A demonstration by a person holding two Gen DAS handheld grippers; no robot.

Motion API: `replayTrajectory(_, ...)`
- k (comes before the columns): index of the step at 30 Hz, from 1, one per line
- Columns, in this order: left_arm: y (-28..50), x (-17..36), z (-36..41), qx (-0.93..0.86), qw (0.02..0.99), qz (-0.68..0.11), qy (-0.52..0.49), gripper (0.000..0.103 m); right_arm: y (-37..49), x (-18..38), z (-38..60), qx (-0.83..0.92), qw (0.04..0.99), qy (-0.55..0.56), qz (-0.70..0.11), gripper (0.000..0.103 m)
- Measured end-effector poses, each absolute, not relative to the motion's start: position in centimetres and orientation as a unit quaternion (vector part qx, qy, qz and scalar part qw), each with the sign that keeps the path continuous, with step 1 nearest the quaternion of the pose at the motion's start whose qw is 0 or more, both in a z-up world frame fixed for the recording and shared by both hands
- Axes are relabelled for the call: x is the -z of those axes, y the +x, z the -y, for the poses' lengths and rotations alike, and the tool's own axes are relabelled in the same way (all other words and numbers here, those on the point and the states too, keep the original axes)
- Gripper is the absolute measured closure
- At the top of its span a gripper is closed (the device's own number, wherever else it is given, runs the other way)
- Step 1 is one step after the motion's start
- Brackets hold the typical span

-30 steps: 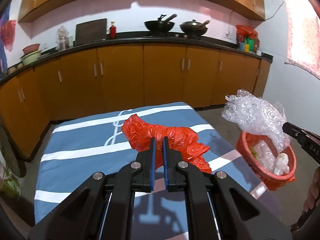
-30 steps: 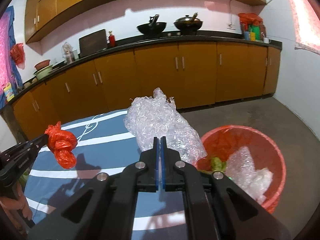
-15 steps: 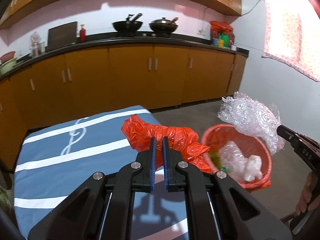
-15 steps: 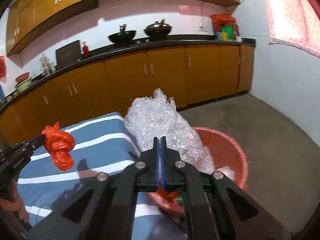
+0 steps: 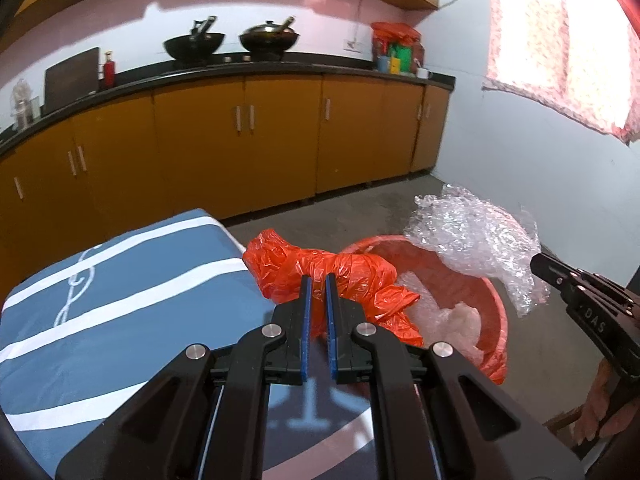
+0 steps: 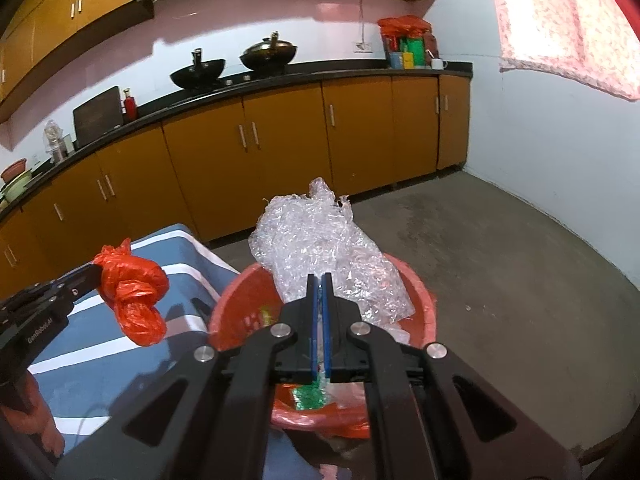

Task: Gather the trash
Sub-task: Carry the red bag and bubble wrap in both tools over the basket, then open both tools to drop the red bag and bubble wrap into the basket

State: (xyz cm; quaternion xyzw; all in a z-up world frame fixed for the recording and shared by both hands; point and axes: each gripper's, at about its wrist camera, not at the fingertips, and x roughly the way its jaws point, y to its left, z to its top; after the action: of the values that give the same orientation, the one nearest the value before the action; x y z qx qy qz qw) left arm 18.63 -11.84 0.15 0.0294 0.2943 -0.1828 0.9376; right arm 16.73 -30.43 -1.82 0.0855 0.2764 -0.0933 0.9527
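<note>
My left gripper is shut on a crumpled red plastic bag and holds it in the air at the table's right edge, beside the red trash basket. In the right wrist view the left gripper and its red bag show at the left. My right gripper is shut on a wad of clear bubble wrap and holds it over the basket. In the left wrist view the bubble wrap hangs above the basket's far rim. The basket holds clear plastic and a green scrap.
A table with a blue, white-striped cloth lies at the left. Orange kitchen cabinets with a black counter run along the back. Bare concrete floor spreads to the right, up to a white wall.
Both grippers have moved right with their loads. The basket now sits under the bubble wrap, and the red bag has come to the basket's rim.
</note>
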Motion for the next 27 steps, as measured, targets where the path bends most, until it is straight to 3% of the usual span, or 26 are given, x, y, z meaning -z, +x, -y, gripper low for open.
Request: replayTrajectory(27,22.5,4.3,19.4,0.260,0.905,-0.329,0.067,0.096,18.7,5.1,34.3,0.096,0.948,0.104,-0.285,0.098)
